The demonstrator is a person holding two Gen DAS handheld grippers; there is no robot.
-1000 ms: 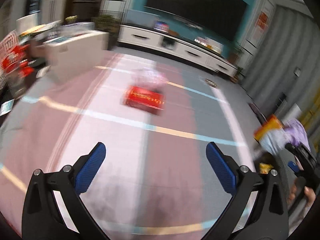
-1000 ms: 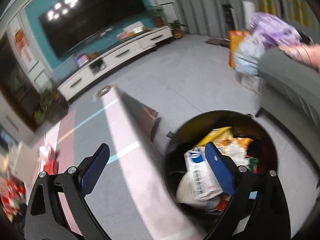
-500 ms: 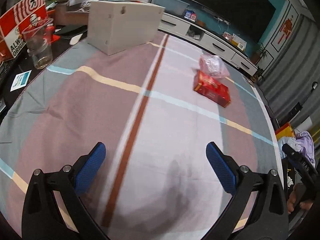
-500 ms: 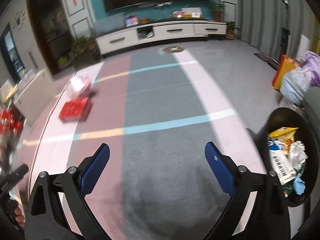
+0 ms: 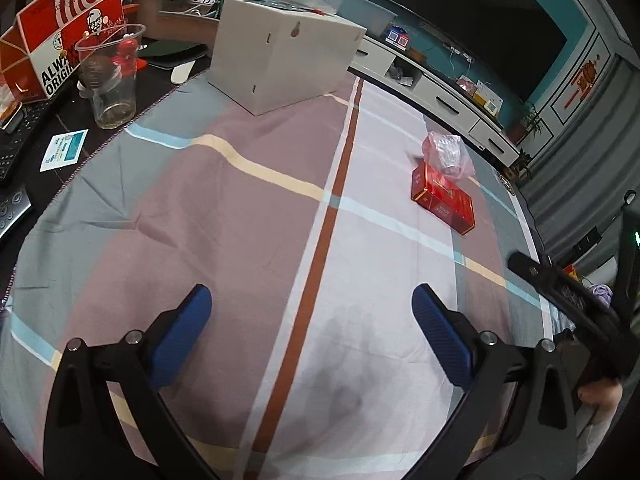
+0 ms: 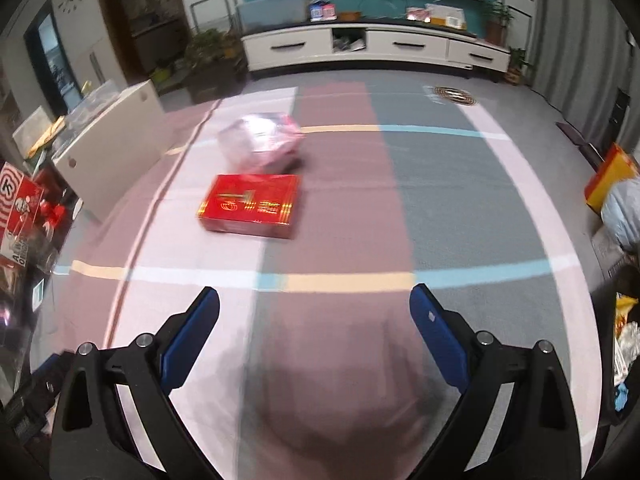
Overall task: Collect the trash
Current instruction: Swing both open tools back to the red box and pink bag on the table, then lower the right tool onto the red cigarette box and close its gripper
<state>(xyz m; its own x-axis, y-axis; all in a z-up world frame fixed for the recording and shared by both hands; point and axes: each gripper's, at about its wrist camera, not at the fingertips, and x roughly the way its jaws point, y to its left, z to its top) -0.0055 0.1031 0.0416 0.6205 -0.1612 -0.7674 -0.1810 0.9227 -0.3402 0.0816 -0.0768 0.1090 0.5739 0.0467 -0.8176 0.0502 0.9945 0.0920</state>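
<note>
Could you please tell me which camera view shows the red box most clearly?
The left wrist view: the red box is sharp there, edges crisp, with the crumpled plastic bag touching its far end. The right wrist view shows it larger and nearer the centre, but motion blur smears its gold print.

Left gripper (image 5: pixel 306 312) and right gripper (image 6: pixel 314 314), both wide apart, empty.

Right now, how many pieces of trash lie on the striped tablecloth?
2: a red box near the cloth's right side, and a crumpled plastic bag just behind it, touching it. More may be hidden behind the white box.
</note>
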